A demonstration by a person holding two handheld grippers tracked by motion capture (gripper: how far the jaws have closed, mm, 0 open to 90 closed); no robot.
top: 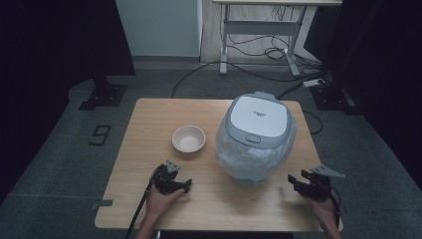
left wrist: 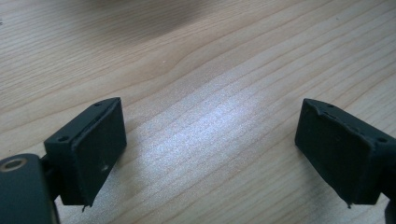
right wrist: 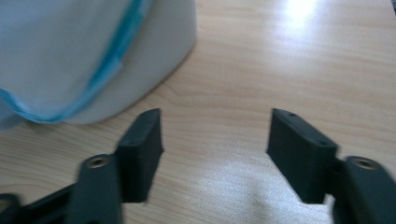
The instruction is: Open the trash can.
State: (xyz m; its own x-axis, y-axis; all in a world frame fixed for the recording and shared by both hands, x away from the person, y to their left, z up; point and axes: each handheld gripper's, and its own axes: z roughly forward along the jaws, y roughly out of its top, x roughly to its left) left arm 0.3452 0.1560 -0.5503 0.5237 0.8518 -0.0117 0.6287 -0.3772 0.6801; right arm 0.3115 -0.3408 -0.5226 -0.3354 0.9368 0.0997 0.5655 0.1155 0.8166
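Rice cooker [top: 256, 137] sits on the wooden table [top: 149, 114], right of centre, lid shut, so contents can't be seen. Body looks wrapped in clear/white plastic film w/ a blue strip; top panel white, grey latch at the front edge. Small pale bowl [top: 188, 138] stands just left of the cooker, apart from it, inside looks bare.

Hard to make out: print on the cooker lid too small to read. In the right gripper view the cooker [right wrist: 93, 51] is cut off at top and left, just its lower wall and the blue film edge, slightly blurred. Forearms cut off at the bottom of the high view.

Right gripper [top: 297, 182] is held near the table's front right corner, just right of and in front of the cooker's base, not touching it. Jaws partly spread w/ bare tabletop between them, pinching nothing [right wrist: 215, 140]. Cooker base lies up-left of its jaws in its own view, close by.

Left gripper [top: 185, 184] rests at the front left of the table, below the bowl, well apart from the cooker. Its jaws stand wide apart over bare wood [left wrist: 210, 154], nothing gripped.
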